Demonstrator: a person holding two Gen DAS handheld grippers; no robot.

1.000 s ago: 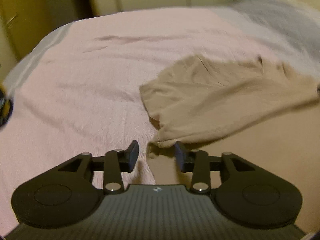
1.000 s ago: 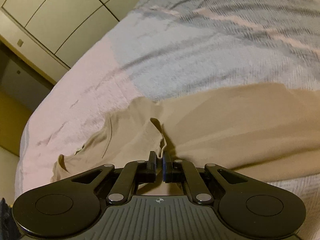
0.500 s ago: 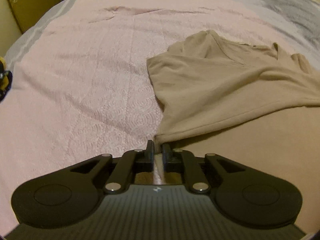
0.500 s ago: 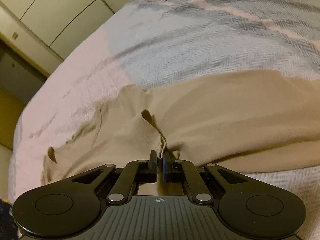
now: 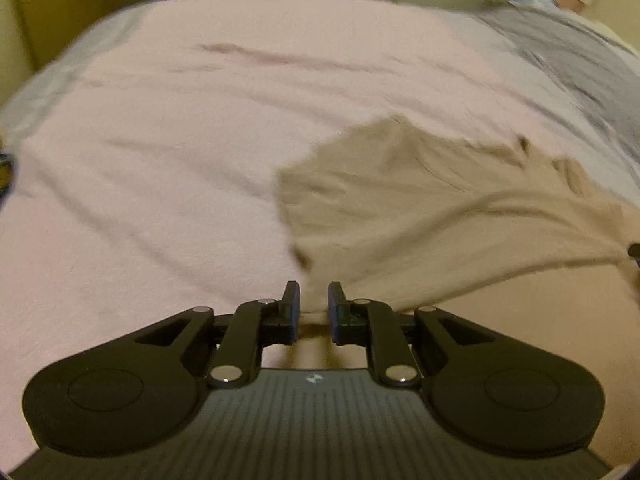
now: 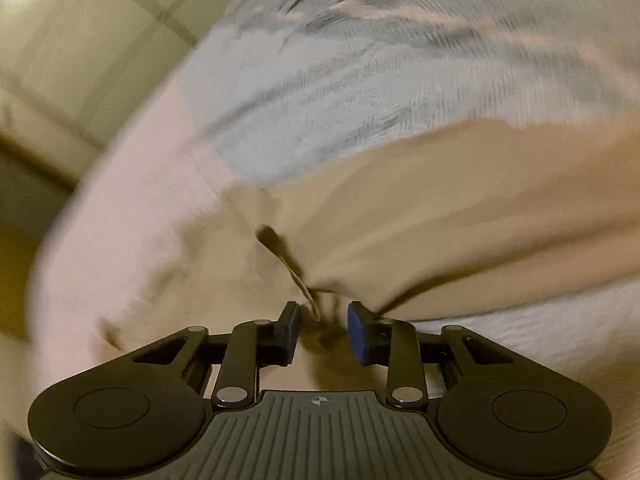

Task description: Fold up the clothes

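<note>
A wide bed fills your view, covered by a pale pink textured bedspread [image 5: 168, 168], with a grey herringbone blanket [image 6: 360, 92] lying across its far side and cream cupboard doors [image 6: 80, 40] beyond it. The beige knit top [image 5: 420, 216] lies partly folded on the pink cover, its far edge reaching the grey blanket; both views are blurred.

Your left gripper [image 5: 314, 306] has a pulled-up corner of the top running into the narrow gap between its jaws, which have just eased apart a little; you cannot tell through the blur whether the pads still press the cloth.

Your right gripper [image 6: 322, 328] has just been opening: its jaws stand apart, with a dark-shadowed hem fold of the top loose between them, touching neither pad.
</note>
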